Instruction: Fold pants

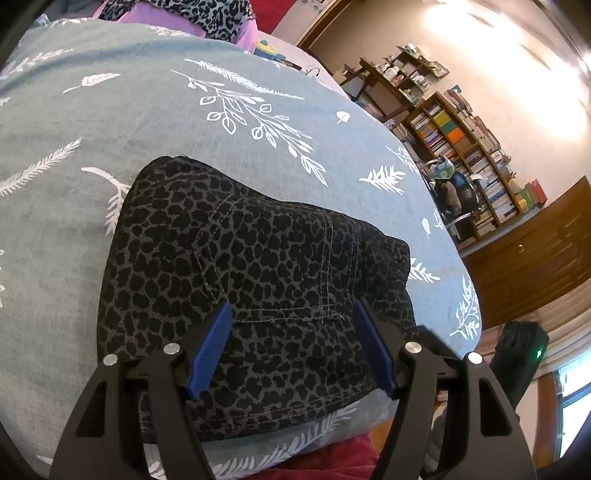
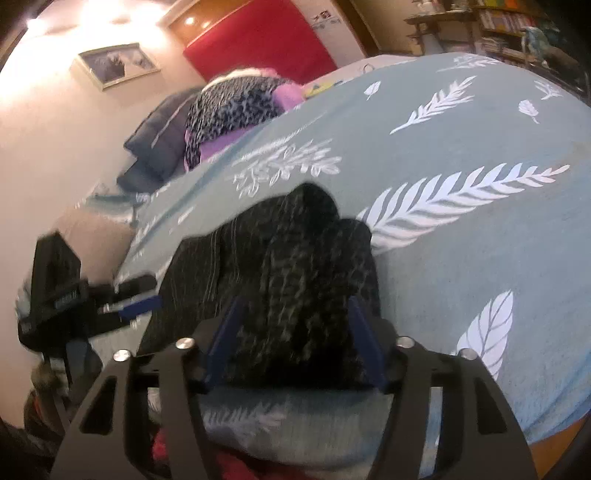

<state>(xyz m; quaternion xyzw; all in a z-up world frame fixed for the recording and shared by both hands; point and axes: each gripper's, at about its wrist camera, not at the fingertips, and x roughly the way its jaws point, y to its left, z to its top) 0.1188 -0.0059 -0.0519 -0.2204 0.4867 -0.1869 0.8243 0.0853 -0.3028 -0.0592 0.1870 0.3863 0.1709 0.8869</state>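
Seen from the left wrist, the leopard-print pants [image 1: 251,280] lie in a compact, folded bundle near the front edge of a bed [image 1: 74,206] covered in grey-blue cloth printed with white leaves. The left gripper [image 1: 291,325] sits low over the near part of the bundle, its blue fingers [image 1: 212,350] spread wide apart, with cloth showing between them but nothing pinched. A stitched pocket seam runs across the top layer. Beyond the bed stands a bookshelf [image 1: 465,147] packed with books, and a wooden cabinet [image 1: 532,258] beneath it; a heap of clothes [image 1: 192,18] sits at the far end of the bed. From the right wrist, in a blurred frame, the pants [image 2: 295,266] rise as a dark mound directly ahead of the right gripper [image 2: 293,310], whose fingers also stand apart on either side of the near edge of the fabric. The left gripper [image 2: 136,306] shows at the left of the bundle. A framed picture [image 2: 118,64] hangs on the wall beside a red panel [image 2: 258,40].
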